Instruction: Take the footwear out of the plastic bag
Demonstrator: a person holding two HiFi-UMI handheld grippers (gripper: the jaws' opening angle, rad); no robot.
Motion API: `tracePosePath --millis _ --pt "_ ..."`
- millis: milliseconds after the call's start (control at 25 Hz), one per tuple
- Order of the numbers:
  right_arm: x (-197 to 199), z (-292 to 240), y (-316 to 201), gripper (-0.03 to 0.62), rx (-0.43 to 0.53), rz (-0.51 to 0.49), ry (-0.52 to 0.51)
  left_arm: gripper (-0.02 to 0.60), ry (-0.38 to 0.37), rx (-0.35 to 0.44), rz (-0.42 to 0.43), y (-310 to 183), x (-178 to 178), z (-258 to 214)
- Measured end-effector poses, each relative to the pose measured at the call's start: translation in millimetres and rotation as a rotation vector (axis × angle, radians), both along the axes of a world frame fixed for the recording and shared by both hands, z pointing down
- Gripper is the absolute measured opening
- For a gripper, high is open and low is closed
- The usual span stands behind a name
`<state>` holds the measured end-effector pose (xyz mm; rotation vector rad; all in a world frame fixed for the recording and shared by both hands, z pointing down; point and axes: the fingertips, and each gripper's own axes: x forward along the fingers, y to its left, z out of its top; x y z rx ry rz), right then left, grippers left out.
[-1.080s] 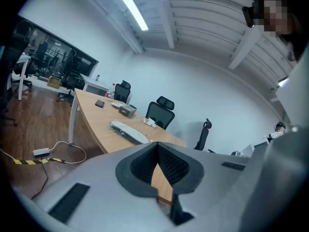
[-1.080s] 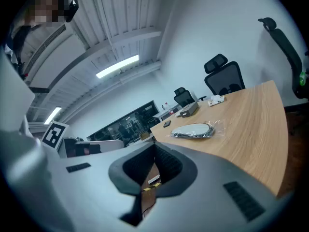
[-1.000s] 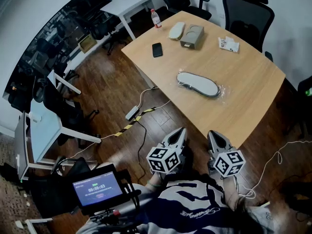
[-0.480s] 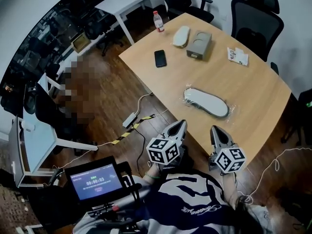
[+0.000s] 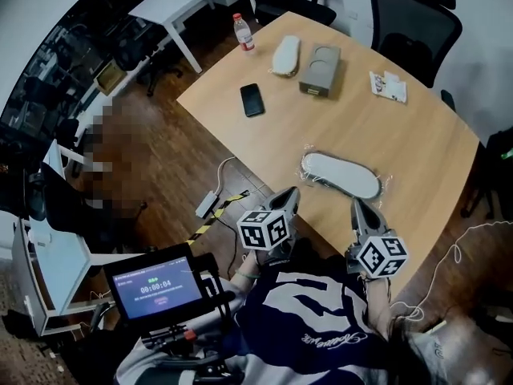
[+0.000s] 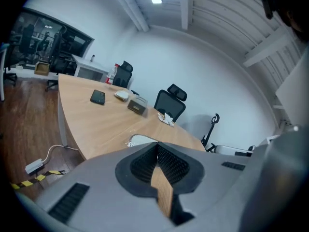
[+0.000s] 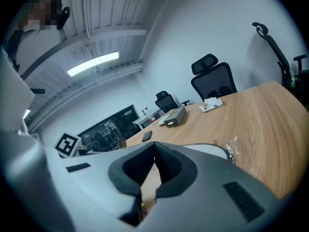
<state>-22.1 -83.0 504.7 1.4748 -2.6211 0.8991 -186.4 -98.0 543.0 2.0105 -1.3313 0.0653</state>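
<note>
Head view. The left gripper (image 5: 289, 192) and right gripper (image 5: 354, 204), each with jaws pressed together on nothing, hover at the near edge of the wooden table (image 5: 401, 127); the white slipper (image 5: 341, 175) lies flat just beyond them, inside its clear plastic bag (image 5: 385, 184) (crinkled film shows past both ends); neither gripper touches it. Likely faults: jaws left closed would shove the bag across the smooth top; a pinch catching film and slipper together would lift both; thin film may slip free or tear.
</note>
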Motion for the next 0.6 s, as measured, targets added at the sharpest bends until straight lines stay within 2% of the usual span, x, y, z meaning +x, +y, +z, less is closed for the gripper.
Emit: tracePosePath --millis 200,360,520,600 --pt "28 6 -5 -0.005 -0.028 0.077 0.018 0.006 0.049 -0.105 -0.011 -16 0 33" --pt "49 12 -13 -0.005 -0.043 0.100 0.029 0.008 0.100 -0.184 -0.055 -29 3 58" --pt "70 20 -27 -0.005 -0.058 0.111 0.023 0.080 0.105 -0.262 -0.091 -42 8 84" --pt "77 16 -31 -0.005 -0.059 0.114 0.017 0.089 0.105 -0.298 -0.116 -42 6 93"
